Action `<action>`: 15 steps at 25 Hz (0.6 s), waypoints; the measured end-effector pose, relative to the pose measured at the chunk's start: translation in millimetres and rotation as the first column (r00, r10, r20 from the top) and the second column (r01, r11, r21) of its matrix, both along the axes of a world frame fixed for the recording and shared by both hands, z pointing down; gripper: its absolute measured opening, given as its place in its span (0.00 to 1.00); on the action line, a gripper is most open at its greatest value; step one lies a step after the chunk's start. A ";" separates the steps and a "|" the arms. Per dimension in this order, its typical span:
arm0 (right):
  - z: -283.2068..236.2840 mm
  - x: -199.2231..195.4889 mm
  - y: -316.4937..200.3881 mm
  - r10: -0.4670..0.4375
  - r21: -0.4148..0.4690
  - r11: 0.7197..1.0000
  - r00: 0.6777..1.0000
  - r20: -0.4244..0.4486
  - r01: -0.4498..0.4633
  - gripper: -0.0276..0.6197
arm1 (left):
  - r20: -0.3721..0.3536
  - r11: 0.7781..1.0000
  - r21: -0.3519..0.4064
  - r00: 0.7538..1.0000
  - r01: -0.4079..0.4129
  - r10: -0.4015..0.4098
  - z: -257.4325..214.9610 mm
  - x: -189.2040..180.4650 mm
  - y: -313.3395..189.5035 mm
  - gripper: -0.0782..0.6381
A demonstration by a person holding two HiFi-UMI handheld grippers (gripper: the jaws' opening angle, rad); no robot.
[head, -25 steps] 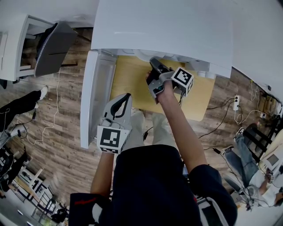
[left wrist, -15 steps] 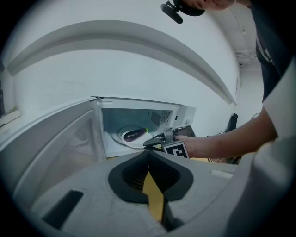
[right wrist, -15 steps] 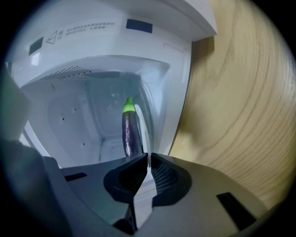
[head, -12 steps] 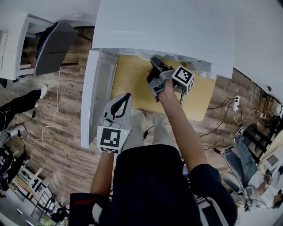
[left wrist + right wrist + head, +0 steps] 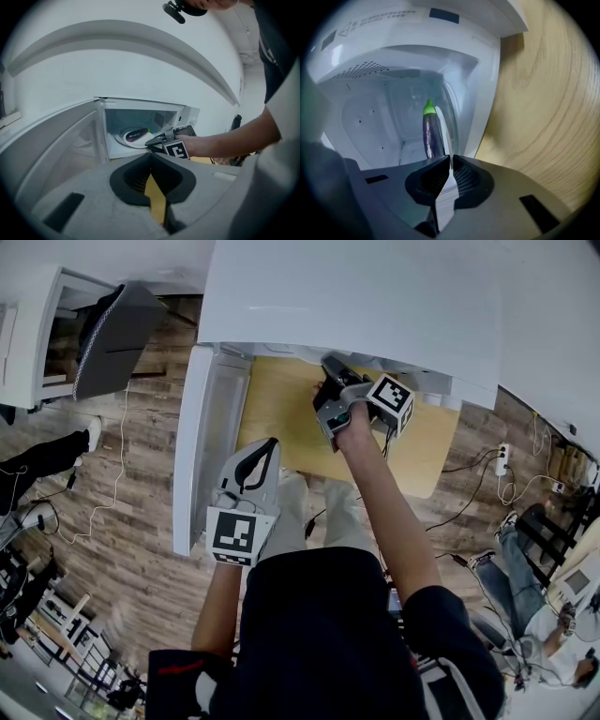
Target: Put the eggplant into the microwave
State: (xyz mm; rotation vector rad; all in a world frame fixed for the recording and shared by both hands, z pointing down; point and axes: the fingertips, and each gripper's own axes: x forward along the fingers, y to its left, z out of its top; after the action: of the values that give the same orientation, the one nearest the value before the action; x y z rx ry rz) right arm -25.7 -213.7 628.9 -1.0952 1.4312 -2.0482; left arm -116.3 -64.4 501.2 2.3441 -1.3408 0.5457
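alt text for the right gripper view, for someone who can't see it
A purple eggplant with a green stem lies inside the open white microwave. In the foreground the right gripper is shut with nothing between its jaws, and a wooden table fills the right side.

Quick tally from me: there was one microwave [image 5: 347,306], one eggplant [image 5: 431,133], one round plate [image 5: 119,137] and one wooden table [image 5: 281,409]. Grippers came to two, a left gripper [image 5: 151,154] and a right gripper [image 5: 450,157]. One person was using them.
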 end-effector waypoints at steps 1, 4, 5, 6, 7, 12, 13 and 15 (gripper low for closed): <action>0.1 -0.7 -0.1 -0.001 -0.001 1.000 1.000 0.002 0.001 0.09 | 0.000 1.000 0.000 1.000 0.001 -0.001 0.1 -0.6 -0.1 0.13; 0.1 -3.4 0.8 0.000 -0.007 1.000 1.000 0.009 0.000 0.09 | -0.001 1.000 0.000 1.000 0.004 -0.004 0.2 -1.7 -0.3 0.13; 0.0 -3.9 0.8 0.001 -0.008 1.000 1.000 0.011 -0.001 0.09 | -0.001 1.000 0.000 1.000 0.004 -0.004 0.2 -1.7 -0.4 0.13; -0.2 -4.0 0.6 0.003 -0.007 1.000 1.000 0.013 -0.002 0.09 | -0.001 1.000 0.000 1.000 0.003 -0.003 0.2 -1.6 -0.4 0.13; -0.6 -3.9 0.4 0.004 -0.006 1.000 1.000 0.016 -0.004 0.09 | -0.001 1.000 0.000 1.000 0.002 -0.002 0.3 -1.5 -0.3 0.13; -3.9 -3.1 -0.5 0.000 0.010 1.000 1.000 0.030 0.000 0.09 | 0.002 1.000 -0.002 1.000 0.001 -0.001 0.9 -0.5 0.6 0.13; -4.5 -2.9 -0.2 -0.001 0.010 1.000 1.000 0.024 0.001 0.09 | 0.002 1.000 -0.002 1.000 0.001 -0.001 0.9 -0.4 0.7 0.13; -5.2 -2.8 -0.7 -0.001 0.018 1.000 1.000 0.021 0.001 0.09 | 0.002 1.000 -0.001 1.000 0.000 0.000 1.1 0.0 0.6 0.13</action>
State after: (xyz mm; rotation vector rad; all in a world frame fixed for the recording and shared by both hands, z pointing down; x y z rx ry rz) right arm -28.5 -214.4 623.7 -1.0627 1.4376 -2.0379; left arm -116.3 -63.8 502.3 2.3429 -1.3413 0.5489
